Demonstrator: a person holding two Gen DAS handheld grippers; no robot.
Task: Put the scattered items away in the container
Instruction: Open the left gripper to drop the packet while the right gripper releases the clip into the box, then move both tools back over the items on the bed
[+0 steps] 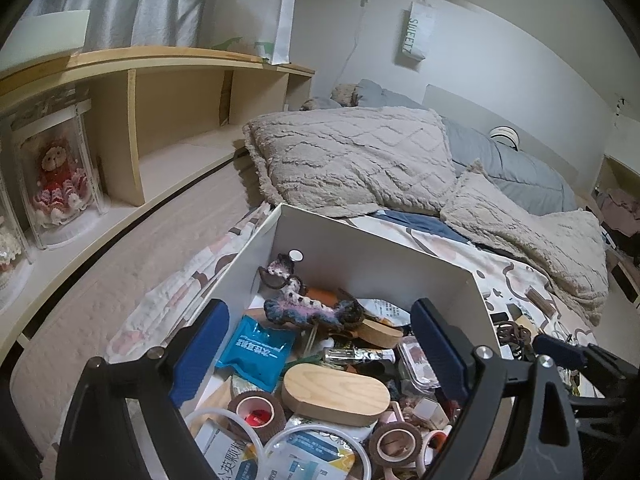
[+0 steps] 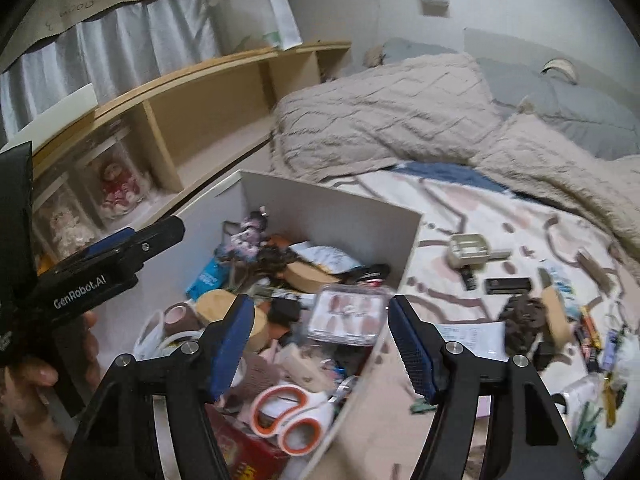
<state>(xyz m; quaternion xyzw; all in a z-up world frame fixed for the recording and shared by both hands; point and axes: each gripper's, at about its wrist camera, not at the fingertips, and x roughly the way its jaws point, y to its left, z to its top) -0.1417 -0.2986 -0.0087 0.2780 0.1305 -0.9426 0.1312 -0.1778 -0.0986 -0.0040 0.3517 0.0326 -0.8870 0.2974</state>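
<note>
A white open box (image 1: pixel 376 240) stands on the bed, full of small things: a blue packet (image 1: pixel 260 350), an oval wooden case (image 1: pixel 336 394), tape rolls (image 1: pixel 256 412), a knitted toy (image 1: pixel 304 308) and orange-handled scissors (image 2: pixel 292 416). My left gripper (image 1: pixel 319 306) hangs open over this pile, holding nothing. My right gripper (image 2: pixel 320 302) is open above the box's right wall (image 2: pixel 340 208). A blurred clear case of false nails (image 2: pixel 346 316) lies on the pile beyond its tips, free of the pads. To the right, loose items remain on the sheet: a beige holder (image 2: pixel 468 250), a black bar (image 2: pixel 508 284), a paper slip (image 2: pixel 472 334).
A beige fluffy blanket (image 1: pixel 352 160) and grey bedding lie behind the box. A wooden shelf unit (image 1: pixel 160 120) runs along the left, with a doll in a clear case (image 1: pixel 56 180). A person's hand (image 2: pixel 36 376) holds the left gripper (image 2: pixel 120 248) at the box's left side.
</note>
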